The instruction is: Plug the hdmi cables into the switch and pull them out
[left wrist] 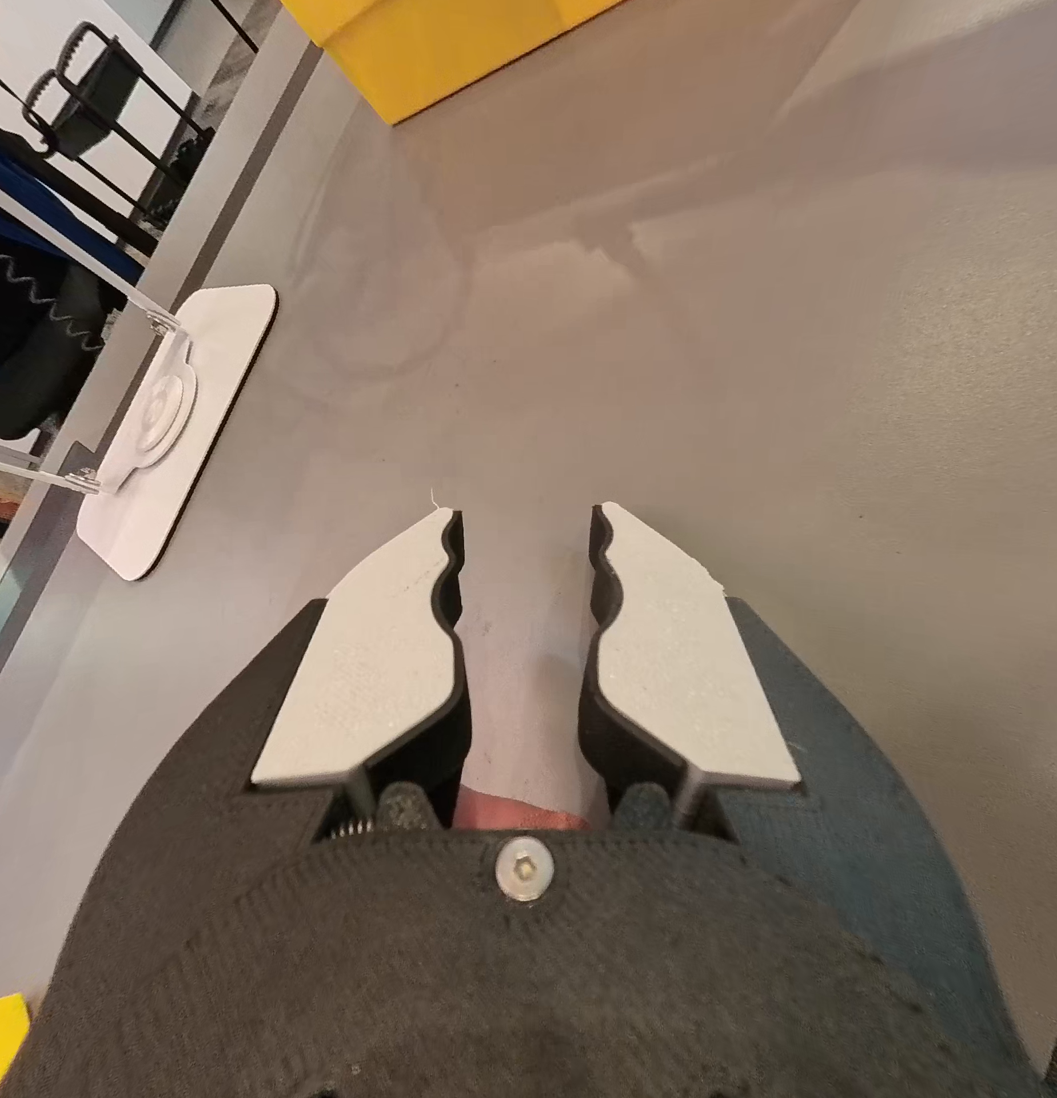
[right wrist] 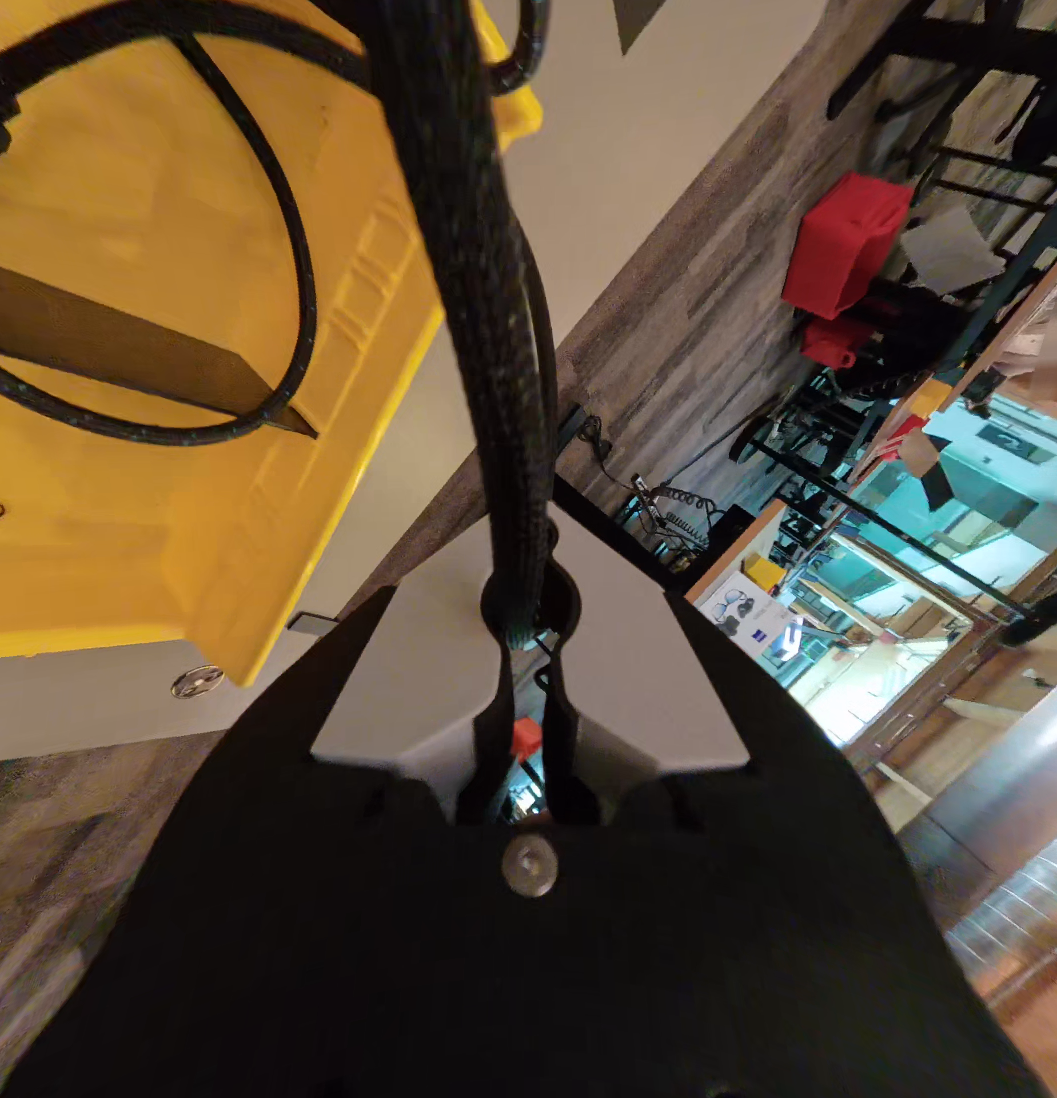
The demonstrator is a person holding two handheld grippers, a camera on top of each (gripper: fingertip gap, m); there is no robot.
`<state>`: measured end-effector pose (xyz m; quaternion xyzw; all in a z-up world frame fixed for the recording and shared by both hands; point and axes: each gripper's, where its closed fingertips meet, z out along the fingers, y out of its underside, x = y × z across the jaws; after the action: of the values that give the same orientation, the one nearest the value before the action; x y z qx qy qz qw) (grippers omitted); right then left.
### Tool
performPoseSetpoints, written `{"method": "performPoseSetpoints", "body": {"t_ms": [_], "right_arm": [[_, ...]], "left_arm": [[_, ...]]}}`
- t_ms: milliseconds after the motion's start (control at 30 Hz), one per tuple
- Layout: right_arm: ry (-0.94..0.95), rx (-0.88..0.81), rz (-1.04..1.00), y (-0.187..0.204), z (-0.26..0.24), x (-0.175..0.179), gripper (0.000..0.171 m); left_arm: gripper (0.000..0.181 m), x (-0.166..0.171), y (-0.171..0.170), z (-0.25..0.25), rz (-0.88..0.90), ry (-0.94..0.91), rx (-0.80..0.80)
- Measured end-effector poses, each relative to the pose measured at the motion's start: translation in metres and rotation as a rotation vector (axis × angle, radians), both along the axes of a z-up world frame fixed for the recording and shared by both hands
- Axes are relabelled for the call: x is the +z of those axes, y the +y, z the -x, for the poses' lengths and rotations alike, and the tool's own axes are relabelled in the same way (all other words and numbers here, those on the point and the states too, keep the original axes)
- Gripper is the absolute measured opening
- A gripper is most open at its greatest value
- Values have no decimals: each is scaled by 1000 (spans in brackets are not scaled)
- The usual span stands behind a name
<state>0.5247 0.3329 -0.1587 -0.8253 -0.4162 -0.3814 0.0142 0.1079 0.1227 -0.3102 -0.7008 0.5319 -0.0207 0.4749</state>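
My right gripper point(right wrist: 530, 600) is shut on a black braided HDMI cable point(right wrist: 484, 297) with green flecks, clamped in the round notch near the fingertips. The cable runs up from the jaws and out of the top of the view, seemingly doubled. Another stretch of cable point(right wrist: 300, 285) loops across a yellow bin point(right wrist: 157, 267). My left gripper point(left wrist: 527, 517) is open and empty, its white fingers point(left wrist: 389, 641) over the bare grey table point(left wrist: 692, 368). No switch and no cable plug shows in either view.
The yellow bin's corner point(left wrist: 454, 53) sits at the far end of the table. A white pad point(left wrist: 217, 380) carrying a clear acrylic stand point(left wrist: 157, 398) lies at the table's left edge. Beyond the table, red boxes point(right wrist: 846, 243) and black frames stand on the wood floor. Tip to tip, the grippers are about 50 centimeters apart.
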Motion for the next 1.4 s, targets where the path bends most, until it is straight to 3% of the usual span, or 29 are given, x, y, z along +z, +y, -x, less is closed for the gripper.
{"method": "performPoseSetpoints", "body": {"t_ms": [200,567,833,900,1067,1400], "right_arm": [[123,34,144,6,35,-78,0],[321,78,397,-6,78,-168,0],[397,75,536,-27,90,-165,0],[389,64,489,-23,87,-157,33],[401,143,357,-11,94,-117,64],[552,306,82,-7,133,-16,97]], "left_arm": [[40,0,0,0,-7,2,-1],[39,0,0,0,-2,1,-2],[40,0,0,0,-5,2,-2],[40,0,0,0,-4,2,-2],[39,0,0,0,3,0,-4],[40,0,1,0,8,-1,-3]]}}
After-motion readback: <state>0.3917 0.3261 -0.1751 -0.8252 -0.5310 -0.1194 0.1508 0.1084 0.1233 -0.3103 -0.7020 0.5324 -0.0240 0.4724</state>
